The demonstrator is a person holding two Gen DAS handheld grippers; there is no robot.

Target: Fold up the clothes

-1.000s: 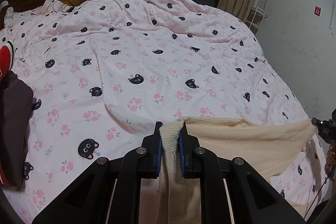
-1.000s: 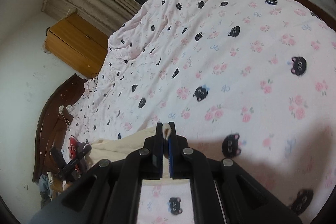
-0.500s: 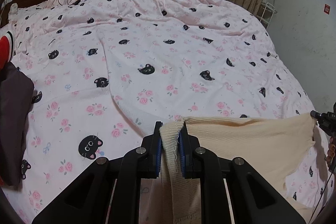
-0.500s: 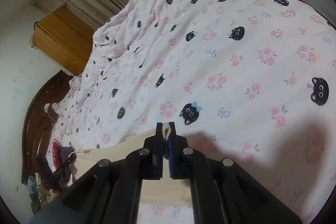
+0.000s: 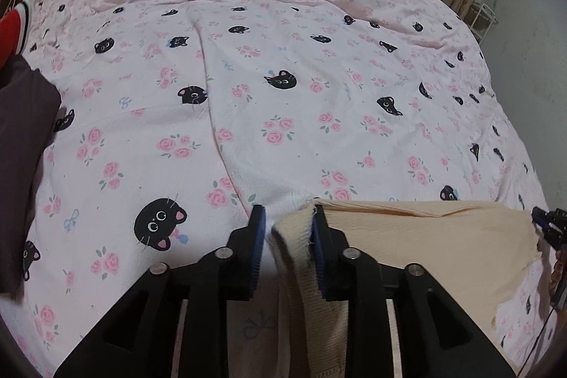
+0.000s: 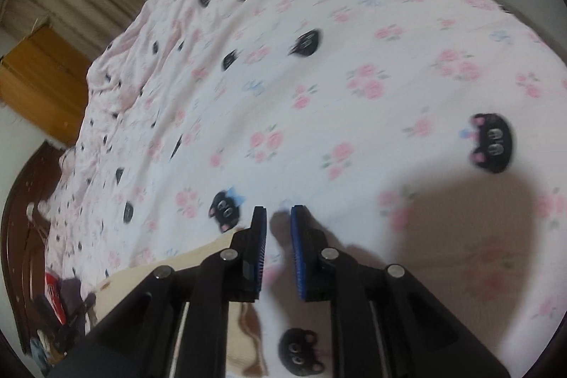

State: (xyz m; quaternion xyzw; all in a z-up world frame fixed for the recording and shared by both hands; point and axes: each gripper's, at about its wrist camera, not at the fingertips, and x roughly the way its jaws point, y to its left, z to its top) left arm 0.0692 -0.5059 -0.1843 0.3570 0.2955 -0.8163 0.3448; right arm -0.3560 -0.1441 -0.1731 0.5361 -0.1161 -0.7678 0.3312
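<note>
A cream knit garment (image 5: 425,243) lies spread on the pink cat-print bed cover (image 5: 283,59), low and to the right in the left wrist view. My left gripper (image 5: 287,215) is open just above the cover. The garment's corner stands loose between its fingers and leans on the right finger (image 5: 319,236). The right gripper's tip (image 5: 549,225) shows at the garment's far corner. In the blurred right wrist view my right gripper (image 6: 279,211) is open with only bed cover (image 6: 319,94) between the fingers. The cream garment (image 6: 170,268) lies to its lower left.
A dark garment (image 5: 24,130) and a red item (image 5: 10,27) sit at the bed's left side. A wooden headboard (image 6: 21,236) and a wardrobe (image 6: 39,77) stand beyond the bed. A white wall (image 5: 531,23) is close on the right.
Both grippers have gone from shut on the cream garment to open, letting its corners go. Both have come down closer to the bed cover, and the garment now rests on it.
</note>
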